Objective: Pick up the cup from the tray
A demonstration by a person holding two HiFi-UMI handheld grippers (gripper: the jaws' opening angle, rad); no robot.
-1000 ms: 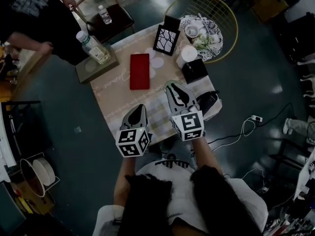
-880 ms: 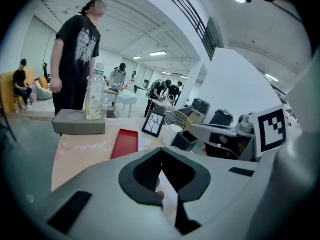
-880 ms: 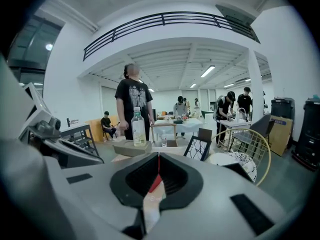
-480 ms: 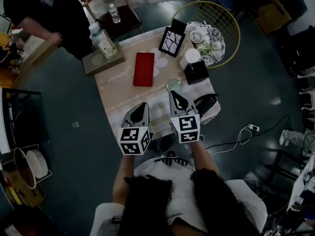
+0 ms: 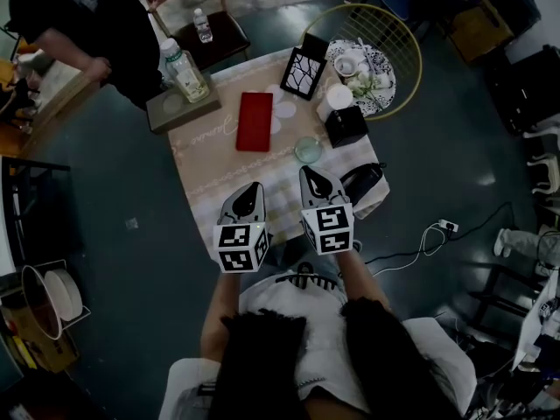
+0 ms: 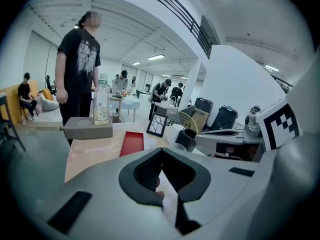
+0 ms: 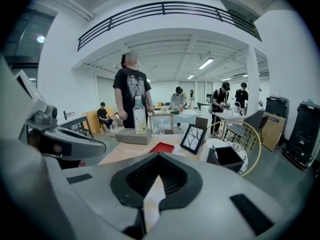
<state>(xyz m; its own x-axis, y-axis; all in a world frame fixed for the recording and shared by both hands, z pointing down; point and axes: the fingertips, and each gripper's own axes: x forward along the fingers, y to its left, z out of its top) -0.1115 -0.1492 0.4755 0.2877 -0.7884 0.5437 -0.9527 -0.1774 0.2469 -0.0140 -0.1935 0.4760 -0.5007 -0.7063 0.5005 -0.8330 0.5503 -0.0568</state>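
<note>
Both claws are hovering over the near edge of the bench (image 5: 206, 178). The right claw (image 5: 308, 171) is sitting closed, with its pads meeting and nothing between them. The left claw (image 5: 251, 189) is reading the same, closed and empty, just to the left of it.

A glass cup (image 5: 308, 150) is standing upright on the cloth, straight ahead of the right claw's tip, near it but not touching. It is sitting off the red tray (image 5: 255, 122), which is lying bare to the cup's left and a little farther out. A black box (image 5: 346, 127) is standing just to the cup's right. The right claw is plainly the nearer; the left would be reaching across.

A white cup (image 5: 347, 60) is also resting on a patterned tray (image 5: 385, 68) inside the yellow wire frame (image 5: 421, 59) at the far right corner, well apart from both claws. I cannot tell which cup is meant.

- **Glass cup:** low, round and clear, looking hard and slick. Its axis is vertical, so no side is favoured.
- **Red tray:** flat, matte and rectangular, with its long axis running away from the person.
- **Cloth:** pale and soft, checked near the edge.

Judging it, the right claw is needing to open before any approach.
</note>
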